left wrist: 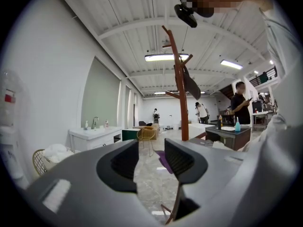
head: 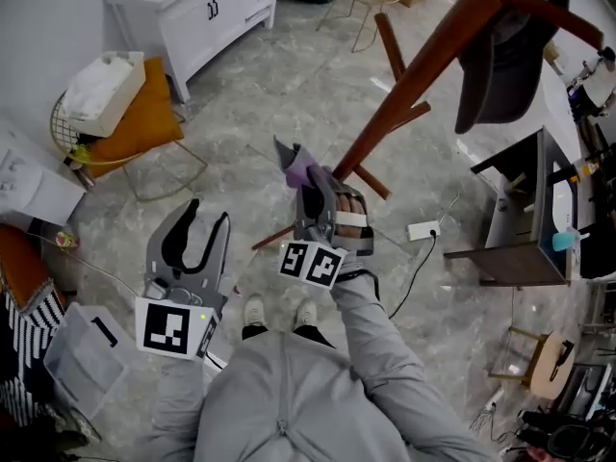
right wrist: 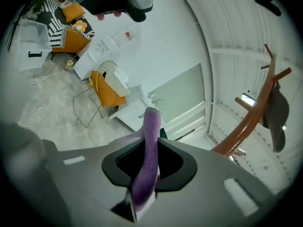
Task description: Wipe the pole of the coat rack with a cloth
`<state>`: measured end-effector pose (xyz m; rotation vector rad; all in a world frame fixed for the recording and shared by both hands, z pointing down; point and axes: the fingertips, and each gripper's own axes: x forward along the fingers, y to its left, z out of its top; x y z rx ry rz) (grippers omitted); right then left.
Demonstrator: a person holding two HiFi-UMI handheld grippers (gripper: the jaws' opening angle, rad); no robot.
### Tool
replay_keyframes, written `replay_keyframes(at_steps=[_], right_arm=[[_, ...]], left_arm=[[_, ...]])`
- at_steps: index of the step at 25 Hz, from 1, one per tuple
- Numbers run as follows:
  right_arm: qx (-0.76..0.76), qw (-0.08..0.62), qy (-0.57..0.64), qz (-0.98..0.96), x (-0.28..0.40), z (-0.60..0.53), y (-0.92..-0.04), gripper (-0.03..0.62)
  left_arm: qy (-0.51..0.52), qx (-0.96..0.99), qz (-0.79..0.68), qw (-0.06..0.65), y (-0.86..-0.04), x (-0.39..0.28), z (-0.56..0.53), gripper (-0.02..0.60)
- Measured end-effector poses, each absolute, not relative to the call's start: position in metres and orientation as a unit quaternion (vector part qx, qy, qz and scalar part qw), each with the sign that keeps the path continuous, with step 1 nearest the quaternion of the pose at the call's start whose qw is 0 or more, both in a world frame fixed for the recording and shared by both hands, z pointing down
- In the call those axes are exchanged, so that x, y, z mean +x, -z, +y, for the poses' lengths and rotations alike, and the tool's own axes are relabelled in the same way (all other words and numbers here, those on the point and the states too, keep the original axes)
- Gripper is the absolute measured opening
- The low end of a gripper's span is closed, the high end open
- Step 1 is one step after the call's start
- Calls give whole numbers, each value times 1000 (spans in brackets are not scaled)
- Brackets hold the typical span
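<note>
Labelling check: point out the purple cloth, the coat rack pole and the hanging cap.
purple cloth [right wrist: 150,145], right gripper view, part between the jaws.
coat rack pole [head: 414,83], head view, mid shaft.
cap [head: 500,65], head view, crown.

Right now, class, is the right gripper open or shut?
Shut: the right gripper clamps the purple cloth, its jaws pressed against both sides of the fold.

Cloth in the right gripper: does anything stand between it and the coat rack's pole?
Nothing visible does. The purple cloth, clamped in the right gripper's jaws, has only open air between it and the pole. The dark hat hangs higher up, off that path.
</note>
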<state>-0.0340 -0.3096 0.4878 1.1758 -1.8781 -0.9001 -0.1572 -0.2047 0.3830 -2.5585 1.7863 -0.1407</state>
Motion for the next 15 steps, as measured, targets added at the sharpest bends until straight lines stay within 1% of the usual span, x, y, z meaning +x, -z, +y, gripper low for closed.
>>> replay_keyframes(at_steps=[5,15], right_arm=[[467,383,318,-730,-15,-311,-502,57],[452,393,288,-747,5,-288,-519,57]], left_arm=[[44,-820,571,4,-387,-160,-209,179],[40,-839,542,6,-387,-134,-219,179]])
